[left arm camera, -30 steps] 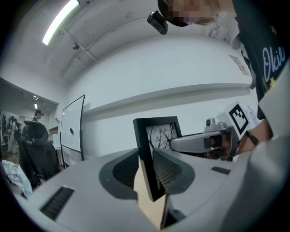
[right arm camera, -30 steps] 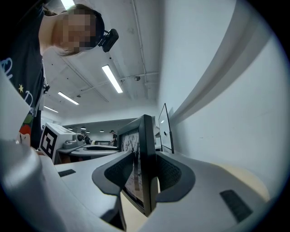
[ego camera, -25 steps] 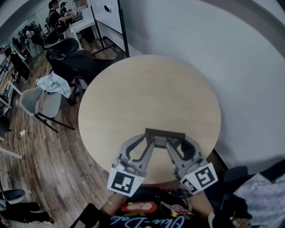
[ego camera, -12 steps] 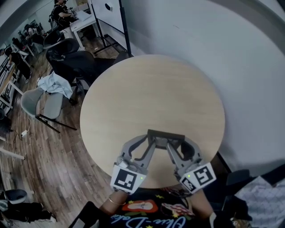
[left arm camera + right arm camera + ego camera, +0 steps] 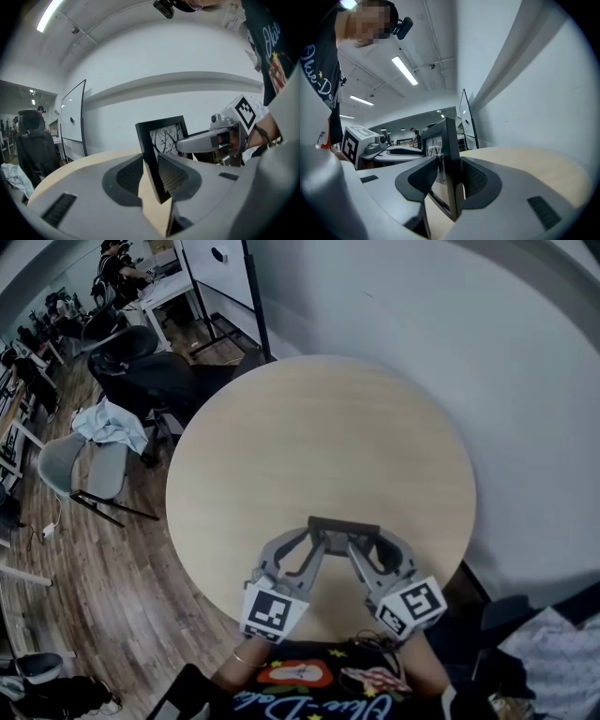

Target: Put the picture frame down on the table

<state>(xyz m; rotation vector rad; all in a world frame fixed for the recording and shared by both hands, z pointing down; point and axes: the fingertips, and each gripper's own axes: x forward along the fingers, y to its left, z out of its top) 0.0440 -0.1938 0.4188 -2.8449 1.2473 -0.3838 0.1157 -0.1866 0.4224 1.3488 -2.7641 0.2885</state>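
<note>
Black picture frame (image 5: 147, 150), pale-wood table (image 5: 319, 427)

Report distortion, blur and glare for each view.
Head view: fisheye curves the room around the table. Left gripper view: corners black, near jaws soft, frame sharp. Right gripper view: ceiling lights blown out; the frame's picture is dim.

text | shirt (image 5: 309, 679): cursive lettering, too partial to read | else: none
</note>
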